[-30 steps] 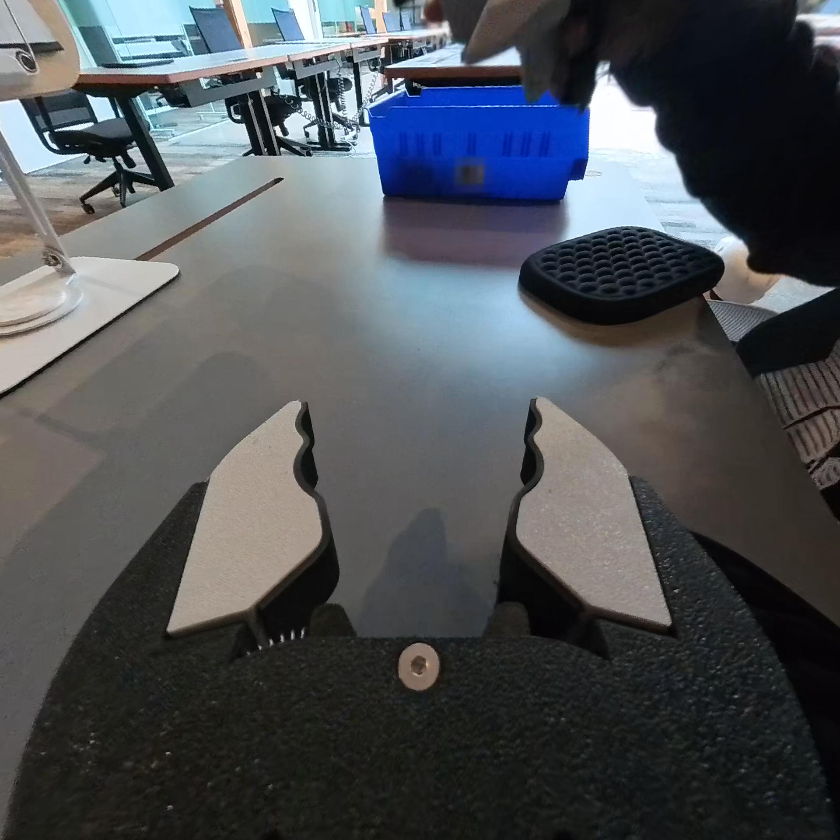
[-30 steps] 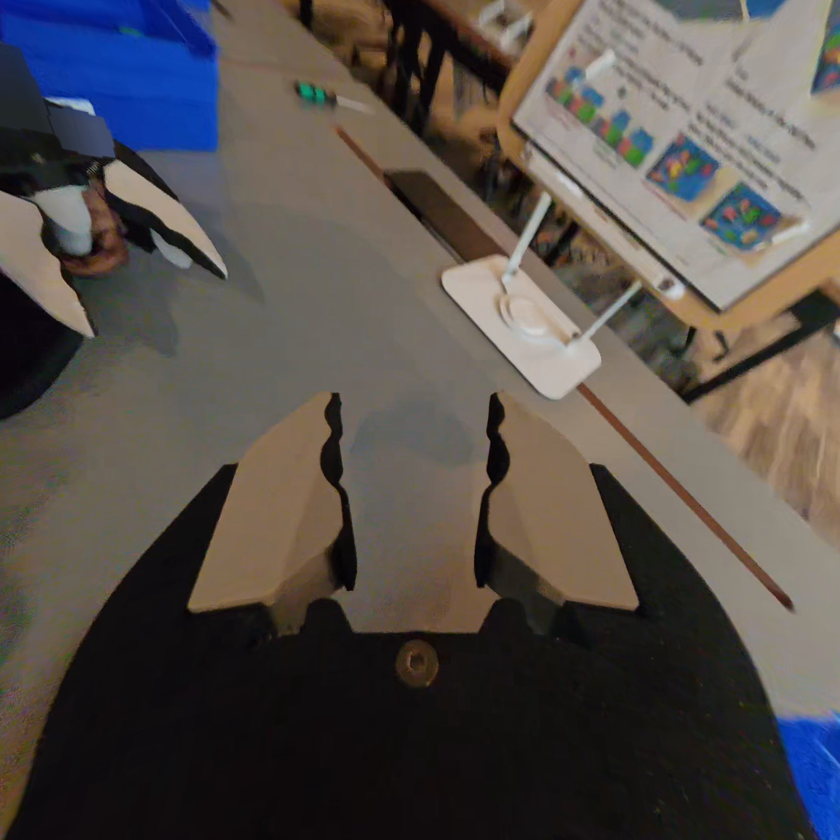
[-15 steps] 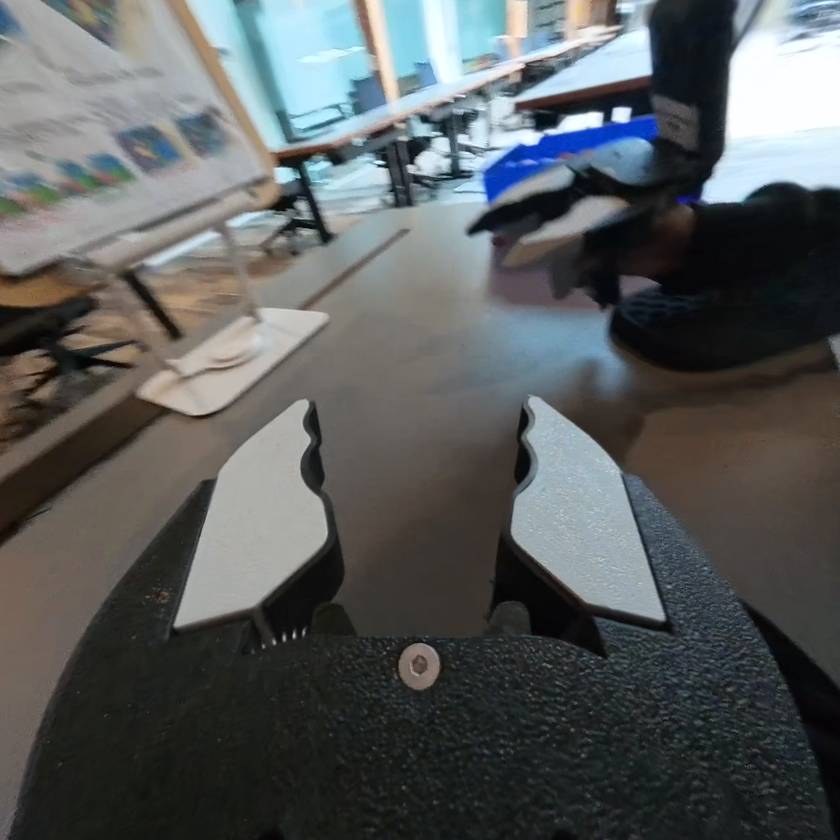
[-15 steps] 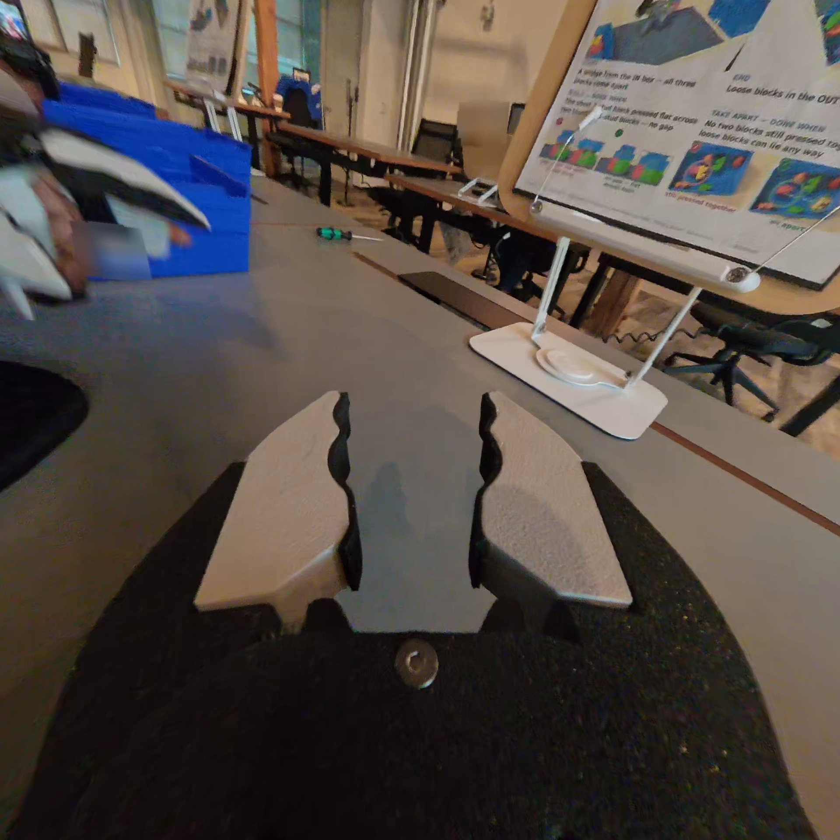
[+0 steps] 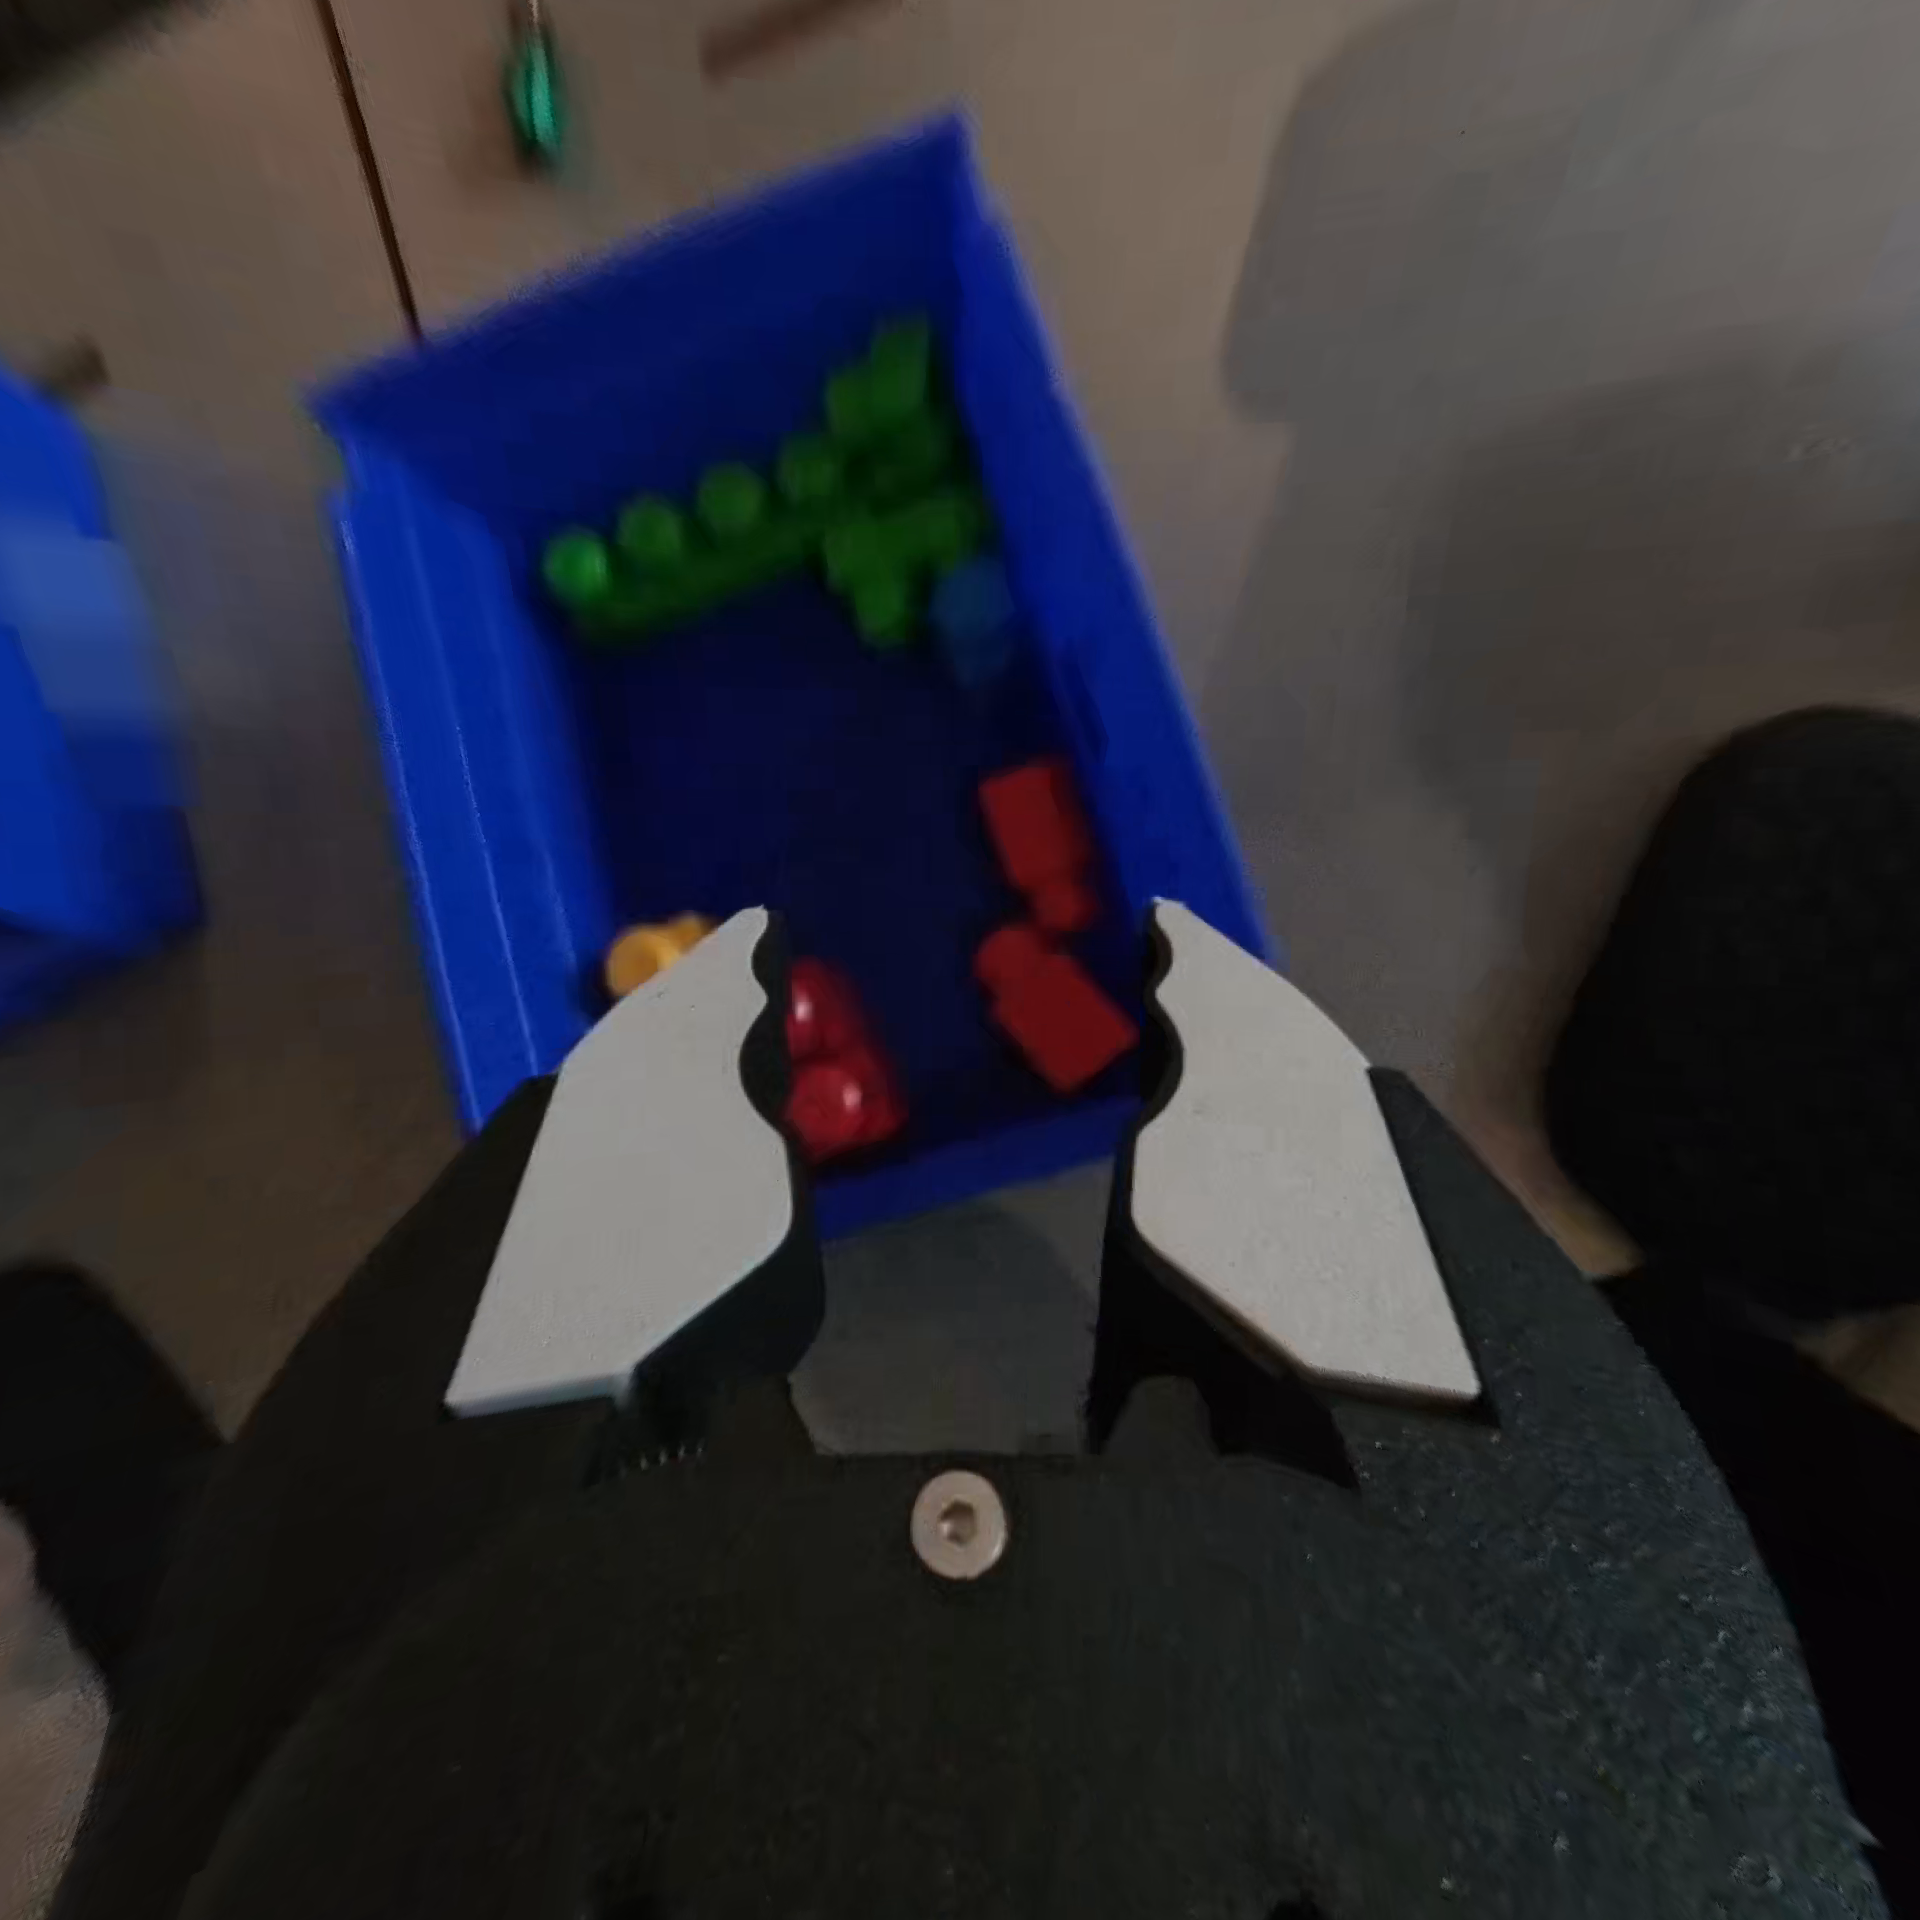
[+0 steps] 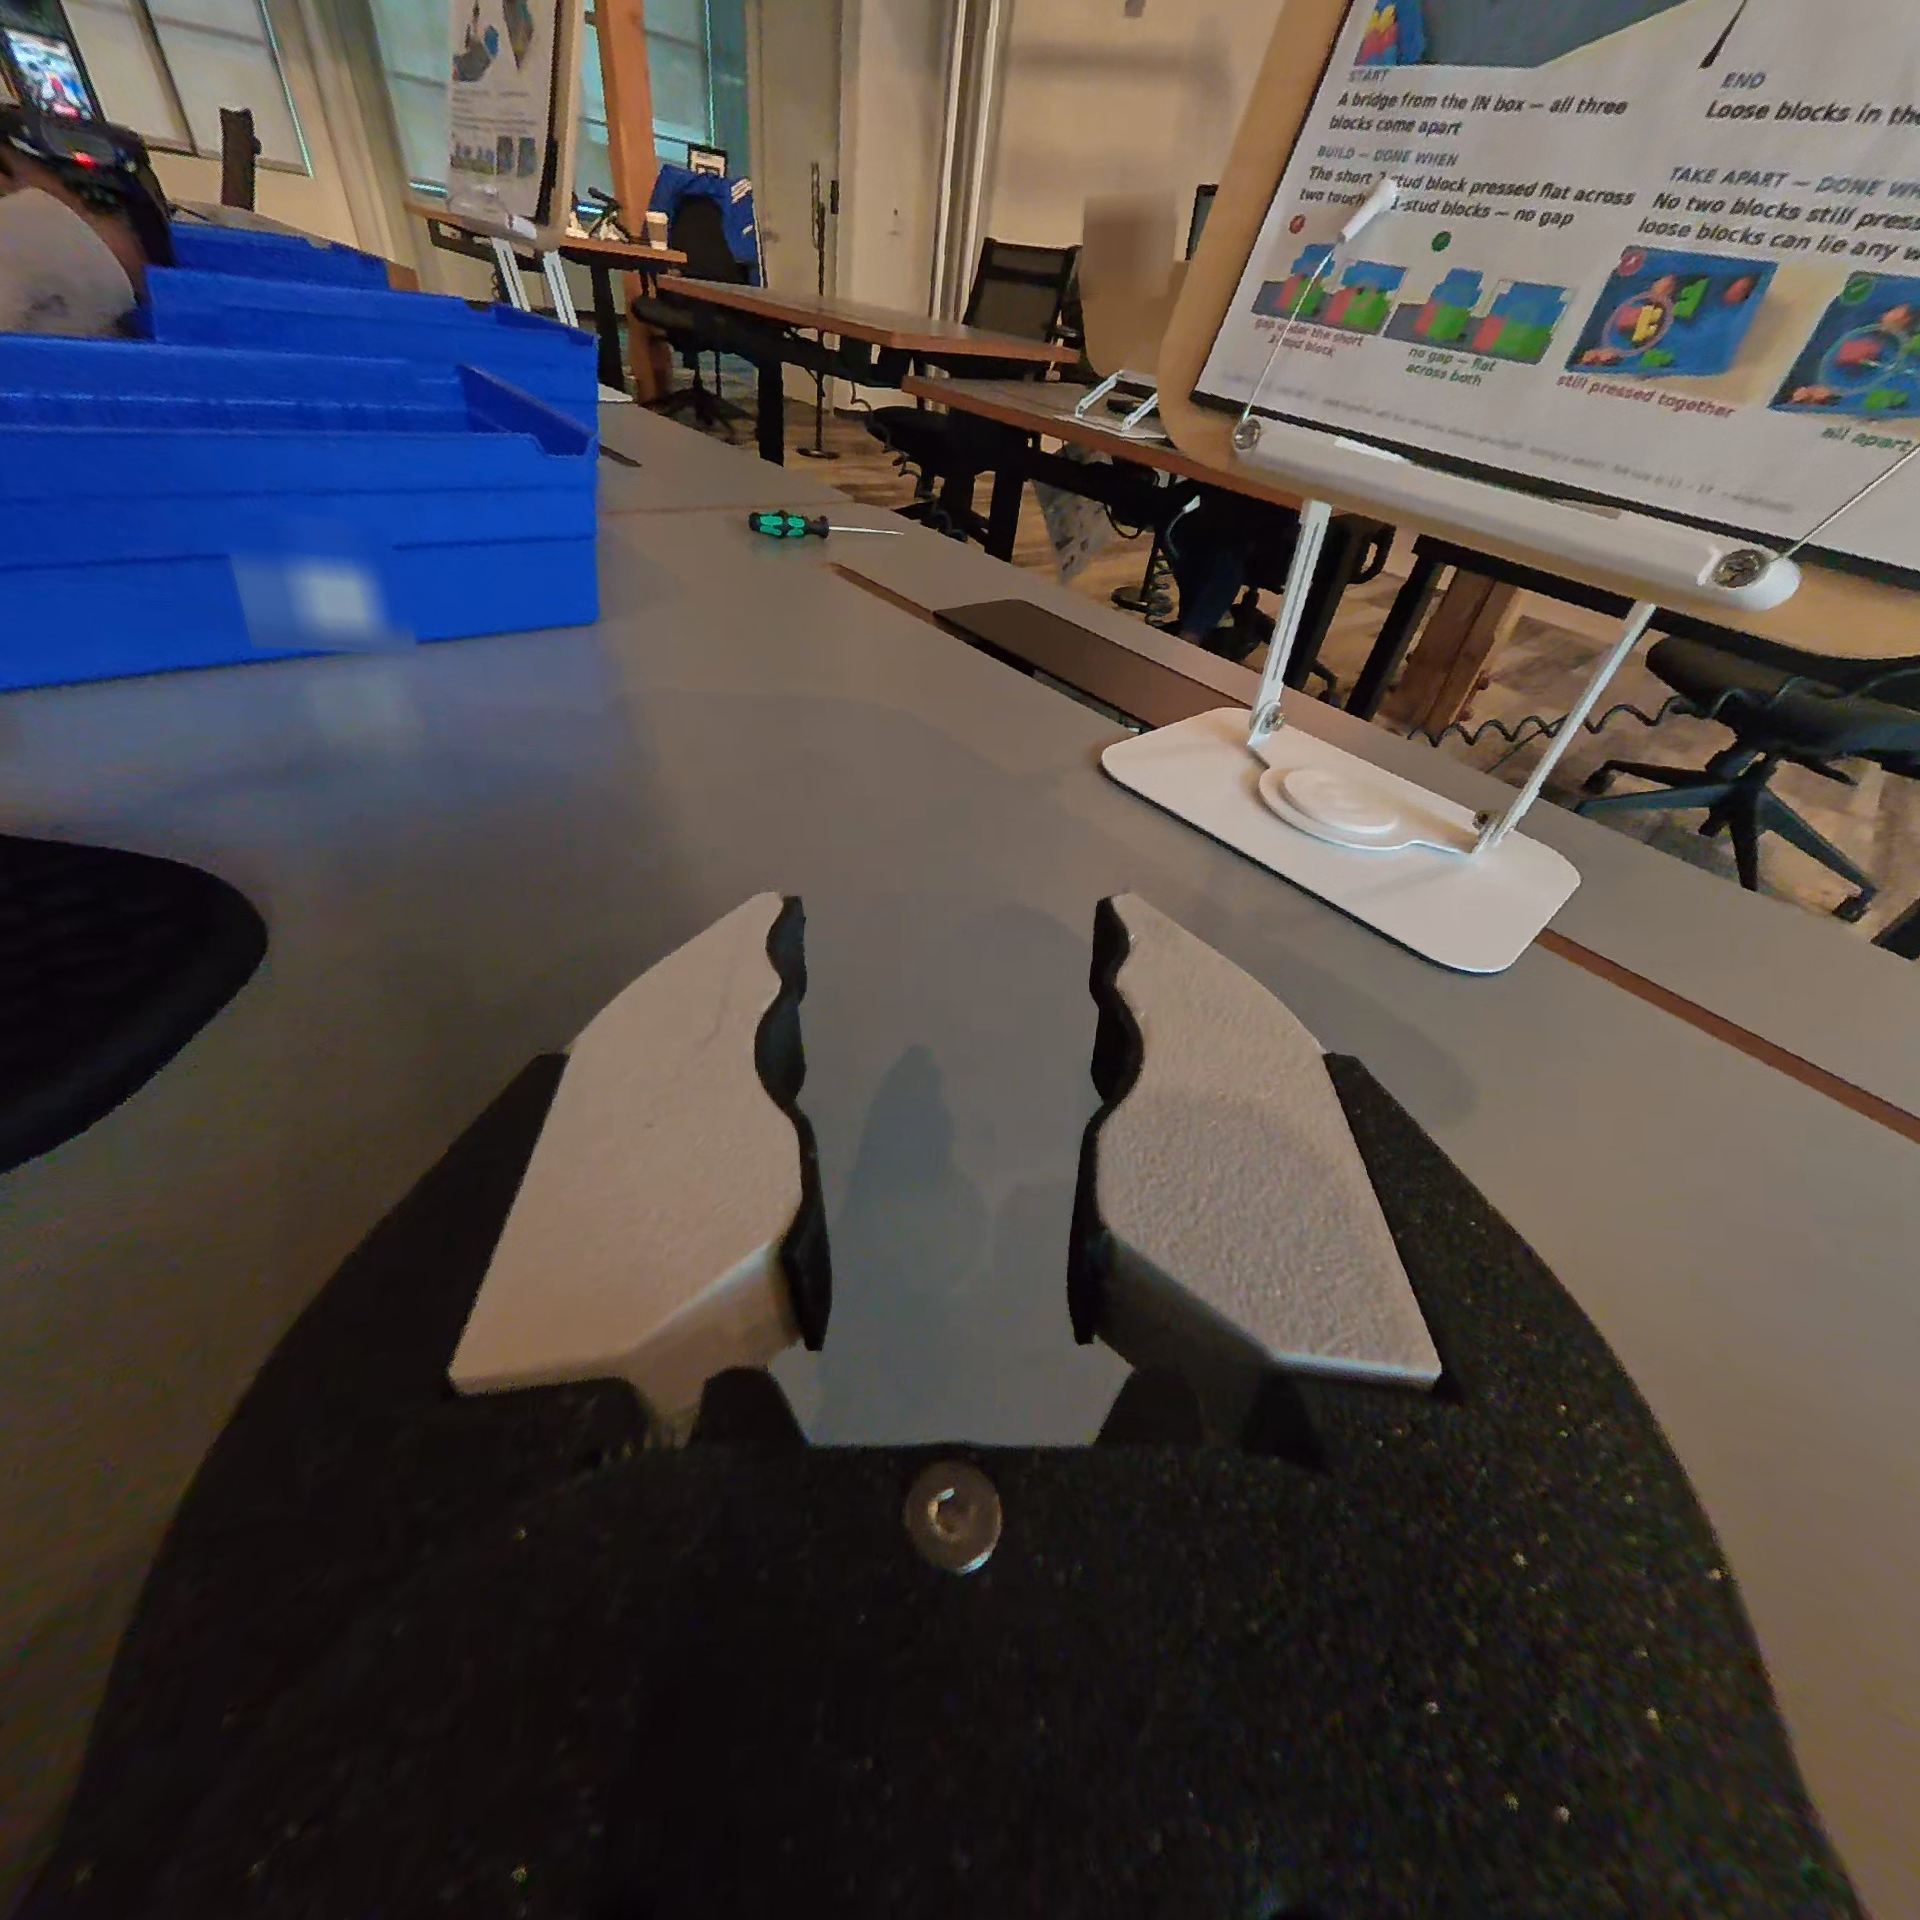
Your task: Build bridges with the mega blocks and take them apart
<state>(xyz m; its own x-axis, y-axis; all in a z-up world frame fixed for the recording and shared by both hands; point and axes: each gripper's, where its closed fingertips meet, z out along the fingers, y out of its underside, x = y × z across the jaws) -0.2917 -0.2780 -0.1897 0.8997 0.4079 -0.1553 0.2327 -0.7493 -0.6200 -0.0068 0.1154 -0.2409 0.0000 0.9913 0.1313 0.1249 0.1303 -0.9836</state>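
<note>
In the blurred left wrist view I look down into a blue bin (image 5: 468, 665) holding loose blocks: a long green block (image 5: 665, 540), more green blocks (image 5: 894, 488), a small blue block (image 5: 971, 613), three red blocks (image 5: 1039, 831) (image 5: 1049, 1008) (image 5: 831, 1070) and a yellow one (image 5: 649, 951). My left gripper (image 5: 961, 925) is open and empty above the bin's near end. My right gripper (image 6: 945, 914) is open and empty, low over the grey table (image 6: 727, 790), apart from the blue bins (image 6: 291, 488) at the left.
A white stand (image 6: 1351, 831) holding an instruction board (image 6: 1621, 239) is at the right. A green-handled screwdriver (image 6: 800, 526) lies behind the bins. A black honeycomb pad (image 6: 94, 966) lies at the left and shows in the left wrist view (image 5: 1745, 997). A second blue bin (image 5: 73, 727) is at the left. The left gripper's tips are roughly 50 cm from the right gripper's.
My left gripper has risen and tipped from a low forward look across the table to looking down into the bin of blocks. My right gripper has barely moved. Both stayed open.
</note>
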